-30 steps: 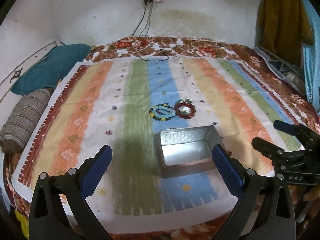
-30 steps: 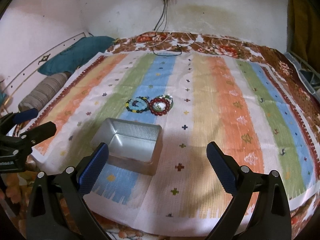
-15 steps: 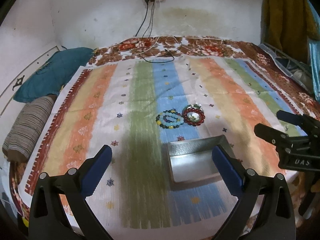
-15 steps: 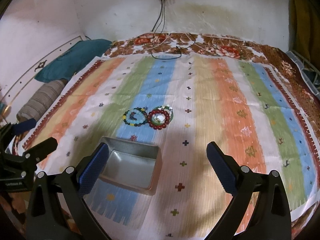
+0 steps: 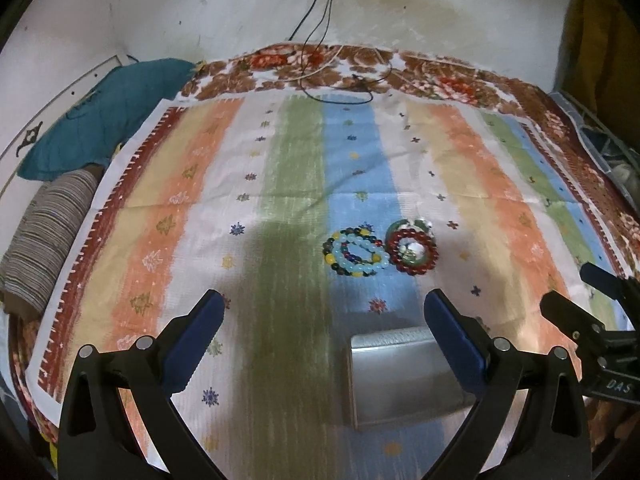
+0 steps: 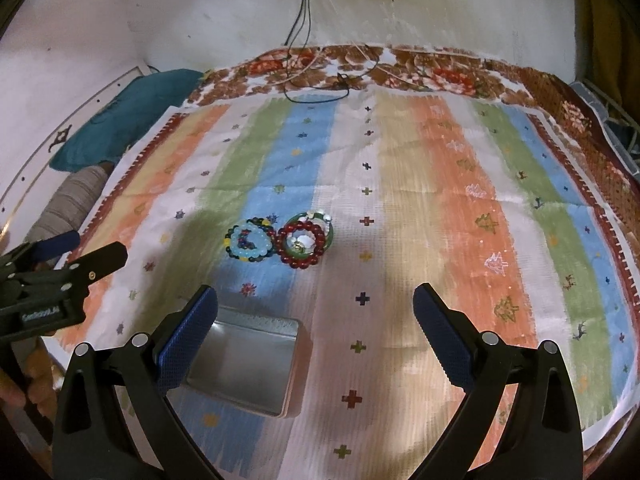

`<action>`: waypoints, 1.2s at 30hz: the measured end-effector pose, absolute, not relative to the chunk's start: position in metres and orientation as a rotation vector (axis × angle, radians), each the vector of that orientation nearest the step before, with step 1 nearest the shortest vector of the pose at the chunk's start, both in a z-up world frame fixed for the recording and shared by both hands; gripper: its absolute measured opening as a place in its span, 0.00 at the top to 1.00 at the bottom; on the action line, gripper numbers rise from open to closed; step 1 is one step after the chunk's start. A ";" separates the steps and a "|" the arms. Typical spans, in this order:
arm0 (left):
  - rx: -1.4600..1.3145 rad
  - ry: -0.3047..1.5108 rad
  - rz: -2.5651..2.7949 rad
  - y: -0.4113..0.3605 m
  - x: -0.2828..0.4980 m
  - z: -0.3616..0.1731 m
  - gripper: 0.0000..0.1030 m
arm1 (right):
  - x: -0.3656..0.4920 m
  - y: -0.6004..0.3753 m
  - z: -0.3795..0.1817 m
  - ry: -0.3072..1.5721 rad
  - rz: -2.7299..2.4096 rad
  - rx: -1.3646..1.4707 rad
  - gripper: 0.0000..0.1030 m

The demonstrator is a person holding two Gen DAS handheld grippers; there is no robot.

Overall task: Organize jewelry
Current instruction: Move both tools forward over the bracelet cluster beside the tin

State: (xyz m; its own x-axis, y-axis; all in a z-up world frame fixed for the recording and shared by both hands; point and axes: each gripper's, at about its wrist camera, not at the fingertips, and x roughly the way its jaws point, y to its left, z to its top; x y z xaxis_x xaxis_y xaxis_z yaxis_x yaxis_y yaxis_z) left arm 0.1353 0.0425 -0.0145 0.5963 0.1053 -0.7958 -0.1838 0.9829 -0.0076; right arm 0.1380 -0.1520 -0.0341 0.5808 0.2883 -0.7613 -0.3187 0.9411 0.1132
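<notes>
On the bed's striped woven cloth (image 6: 440, 184) the shiny rectangular metal tin (image 6: 248, 364) sits empty, the two piles of beaded bracelets (image 6: 280, 240) lie untouched just beyond it, and both the left gripper (image 5: 324, 320) and right gripper (image 6: 316, 312) hover with jaws spread wide, so sorting looks unstarted

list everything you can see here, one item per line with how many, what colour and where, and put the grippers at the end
Bead bracelets: a small heap, count unclear, pale blue and mixed colours, on the blue stripe beyond the tin.
Red bead bracelet pile: one dark red ring over a green ring and small pale pieces, touching the blue heap's right side.
Metal tin: one, silver, open, nothing visible inside, nearest the grippers.
Striped cloth: one, orange, green, blue and white, spread over a brown floral bedspread.
Pillows: two, teal and striped grey-brown, far left.
Cables: several, dark and white, from the wall socket to the bed.
Left gripper: black, blue pads, open.
Right gripper: same, open.
</notes>
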 end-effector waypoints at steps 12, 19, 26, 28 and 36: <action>-0.148 0.995 0.174 0.057 0.170 -0.035 0.05 | 0.168 -0.145 -0.049 0.958 0.336 -0.029 0.04; -0.218 1.057 0.170 0.069 0.191 -0.054 0.05 | 0.180 -0.136 -0.060 0.993 0.340 -0.044 0.04; -0.258 1.097 0.162 0.075 0.209 -0.069 0.05 | 0.195 -0.128 -0.071 1.017 0.338 -0.069 0.04; -0.264 1.109 0.164 0.077 0.213 -0.074 0.05 | 0.199 -0.128 -0.074 1.027 0.336 -0.067 0.04; -0.262 1.151 0.164 0.079 0.230 -0.091 0.05 | 0.217 -0.125 -0.089 1.064 0.322 -0.046 0.04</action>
State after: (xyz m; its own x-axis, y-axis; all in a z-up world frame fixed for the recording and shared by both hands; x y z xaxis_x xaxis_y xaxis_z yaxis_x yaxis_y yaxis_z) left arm 0.2299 0.0790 -0.0912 0.4007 -0.0057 -0.9162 -0.2618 0.9576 -0.1204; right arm 0.2166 -0.1253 -0.0893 0.4433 0.2372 -0.8644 -0.2815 0.9524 0.1170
